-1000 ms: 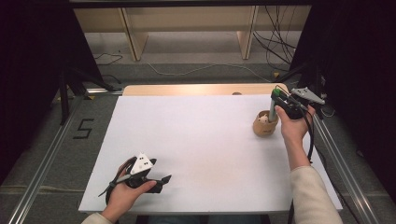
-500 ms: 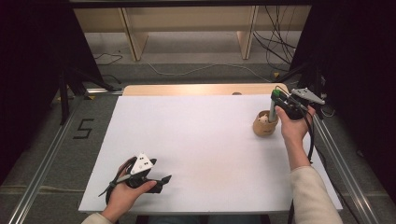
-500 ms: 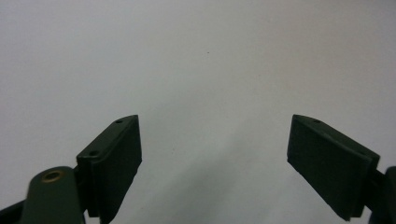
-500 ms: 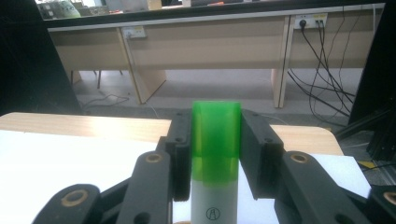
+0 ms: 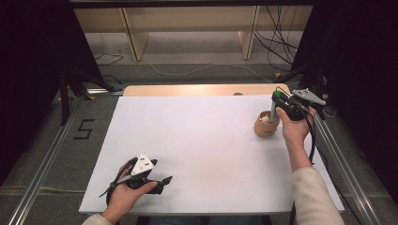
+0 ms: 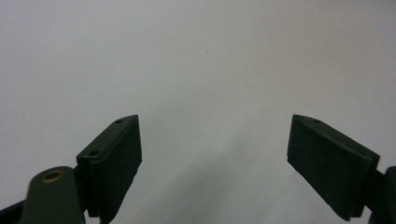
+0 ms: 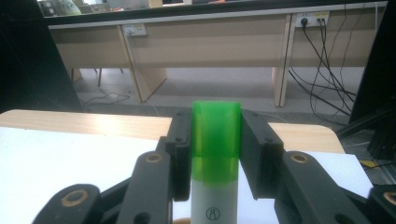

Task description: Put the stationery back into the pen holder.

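Right gripper jaws clamped on green-capped marker, held upright over wooden cup at white table's far right. Right gripper view shows wooden bench beyond. Left gripper jaws spread wide, empty, well apart from cup.

You see a white bench at centre frame, grey floor above it, wooden shelving along the top, cables upper right.

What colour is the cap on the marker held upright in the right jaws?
Translucent bright green cap, best in the right gripper view.
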A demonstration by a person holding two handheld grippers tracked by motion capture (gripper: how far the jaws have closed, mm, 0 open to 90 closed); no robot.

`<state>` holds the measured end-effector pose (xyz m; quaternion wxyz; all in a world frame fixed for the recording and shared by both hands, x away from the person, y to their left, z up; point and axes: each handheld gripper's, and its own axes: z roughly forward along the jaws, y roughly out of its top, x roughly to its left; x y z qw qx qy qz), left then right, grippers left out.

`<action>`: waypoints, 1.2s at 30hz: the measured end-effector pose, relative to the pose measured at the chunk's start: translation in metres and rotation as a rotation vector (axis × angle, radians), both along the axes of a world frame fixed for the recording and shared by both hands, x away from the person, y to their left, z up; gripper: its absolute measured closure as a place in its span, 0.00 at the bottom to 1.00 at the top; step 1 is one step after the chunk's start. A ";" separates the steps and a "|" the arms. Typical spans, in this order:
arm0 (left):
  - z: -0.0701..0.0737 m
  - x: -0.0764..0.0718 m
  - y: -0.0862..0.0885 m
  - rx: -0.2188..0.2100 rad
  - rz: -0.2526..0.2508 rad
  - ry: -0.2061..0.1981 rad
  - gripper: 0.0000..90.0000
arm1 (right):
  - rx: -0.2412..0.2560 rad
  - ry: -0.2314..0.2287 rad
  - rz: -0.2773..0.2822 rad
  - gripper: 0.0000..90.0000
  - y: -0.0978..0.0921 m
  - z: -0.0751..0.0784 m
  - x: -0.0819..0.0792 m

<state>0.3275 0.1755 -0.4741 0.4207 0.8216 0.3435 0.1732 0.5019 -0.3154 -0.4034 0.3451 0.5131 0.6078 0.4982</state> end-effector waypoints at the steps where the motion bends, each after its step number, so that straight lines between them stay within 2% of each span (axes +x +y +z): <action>1: 0.000 0.000 0.000 0.000 0.000 0.000 0.20 | -0.002 0.000 0.001 0.74 0.000 0.000 0.000; 11: 0.000 0.000 0.001 0.009 -0.006 0.001 0.20 | -0.003 0.012 -0.002 0.74 0.000 -0.003 0.001; 19: 0.000 0.000 0.000 -0.001 -0.001 0.001 0.20 | -0.012 0.022 0.001 0.74 0.002 -0.008 0.002; 35: 0.001 0.000 0.000 0.009 -0.010 0.001 0.20 | -0.052 0.101 0.034 0.74 0.003 -0.024 -0.001; 36: 0.001 0.000 0.000 0.009 -0.009 0.000 0.20 | -0.055 0.116 0.035 0.74 0.003 -0.026 -0.001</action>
